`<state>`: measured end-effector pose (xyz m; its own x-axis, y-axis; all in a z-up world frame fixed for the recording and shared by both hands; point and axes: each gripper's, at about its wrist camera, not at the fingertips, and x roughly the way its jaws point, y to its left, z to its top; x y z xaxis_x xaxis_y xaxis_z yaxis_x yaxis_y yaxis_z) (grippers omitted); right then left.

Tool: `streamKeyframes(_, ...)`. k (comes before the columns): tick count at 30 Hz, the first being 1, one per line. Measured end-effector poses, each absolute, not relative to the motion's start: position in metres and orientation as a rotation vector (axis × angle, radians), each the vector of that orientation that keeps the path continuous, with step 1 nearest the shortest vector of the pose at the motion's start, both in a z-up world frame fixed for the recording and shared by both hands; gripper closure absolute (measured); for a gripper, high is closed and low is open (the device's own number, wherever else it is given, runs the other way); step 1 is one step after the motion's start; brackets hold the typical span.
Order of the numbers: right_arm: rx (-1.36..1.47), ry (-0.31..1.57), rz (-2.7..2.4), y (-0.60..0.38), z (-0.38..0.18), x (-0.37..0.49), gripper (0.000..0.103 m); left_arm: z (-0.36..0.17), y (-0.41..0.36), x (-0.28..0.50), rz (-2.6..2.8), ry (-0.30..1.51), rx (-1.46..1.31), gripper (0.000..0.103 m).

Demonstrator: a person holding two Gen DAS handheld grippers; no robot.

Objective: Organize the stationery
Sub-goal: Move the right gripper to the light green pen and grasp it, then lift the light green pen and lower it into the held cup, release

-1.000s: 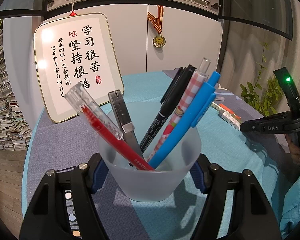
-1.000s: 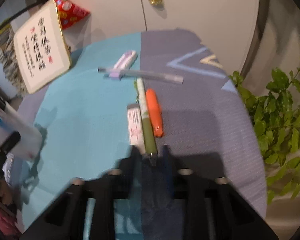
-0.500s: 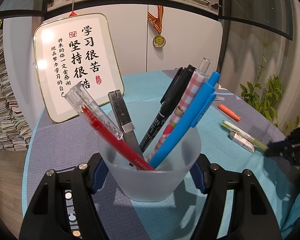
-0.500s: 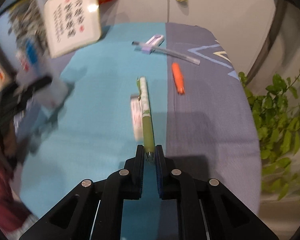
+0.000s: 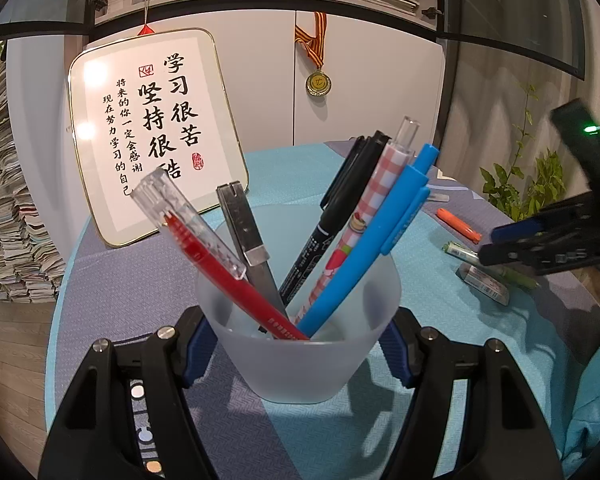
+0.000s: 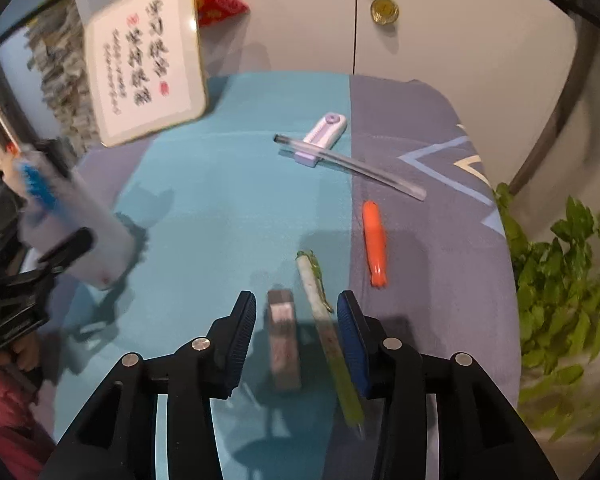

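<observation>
My left gripper (image 5: 296, 344) is shut on a frosted plastic cup (image 5: 300, 360) that stands on the table. In it are a red pen (image 5: 220, 268), a metal utility knife (image 5: 244, 236), a black marker, a checked pen and a blue pen (image 5: 364, 252). My right gripper (image 6: 296, 320) hovers over the table with its jaws opening. Between them lie a green pen (image 6: 320, 304), close to the right pad, and a white eraser (image 6: 284, 344); neither pad presses on them. In the left wrist view the right gripper (image 5: 490, 245) hangs over the green pen (image 5: 460, 249).
An orange pen (image 6: 374, 248), a clear pen (image 6: 352, 166) and a purple correction tape (image 6: 326, 132) lie farther back on the blue and grey cloth. A framed calligraphy board (image 5: 148, 136) leans at the back left. A leafy plant (image 6: 560, 280) stands off the table's right edge.
The right gripper was shut on the green pen's tip half a second ago; its jaws have since spread and the pen lies loose between them. The left gripper and cup have not moved.
</observation>
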<state>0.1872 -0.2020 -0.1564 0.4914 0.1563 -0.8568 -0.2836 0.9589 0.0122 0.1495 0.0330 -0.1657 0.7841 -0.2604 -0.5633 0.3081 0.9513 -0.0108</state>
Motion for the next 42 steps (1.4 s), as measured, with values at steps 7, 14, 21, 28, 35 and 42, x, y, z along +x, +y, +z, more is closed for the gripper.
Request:
streamKeyframes(7, -0.24, 1.067, 0.229, -0.193, -0.174, 0.209, 0.061, -0.166, 0.033, 0.15, -0.307, 0.595, 0.083, 0.034)
streamKeyframes(14, -0.255, 1.119, 0.256, -0.182, -0.18, 0.226, 0.087, -0.166, 0.033, 0.149, -0.307, 0.595, 0.082, 0.034)
streamKeyframes(21, -0.23, 0.989, 0.21, -0.182, -0.142, 0.209, 0.087, -0.166, 0.033, 0.15, -0.307, 0.595, 0.083, 0.034)
streamKeyframes(28, -0.125, 0.806, 0.19, -0.191, -0.082, 0.178, 0.087, -0.166, 0.033, 0.15, -0.307, 0.595, 0.083, 0.034)
streamKeyframes(35, -0.089, 0.702, 0.203, -0.185, -0.053, 0.157, 0.088, -0.168, 0.034, 0.151, -0.311, 0.603, 0.076, 0.034)
streamKeyframes(42, -0.013, 0.594, 0.341, -0.164, -0.01, 0.13, 0.088, -0.168, 0.034, 0.15, -0.312, 0.604, 0.075, 0.034)
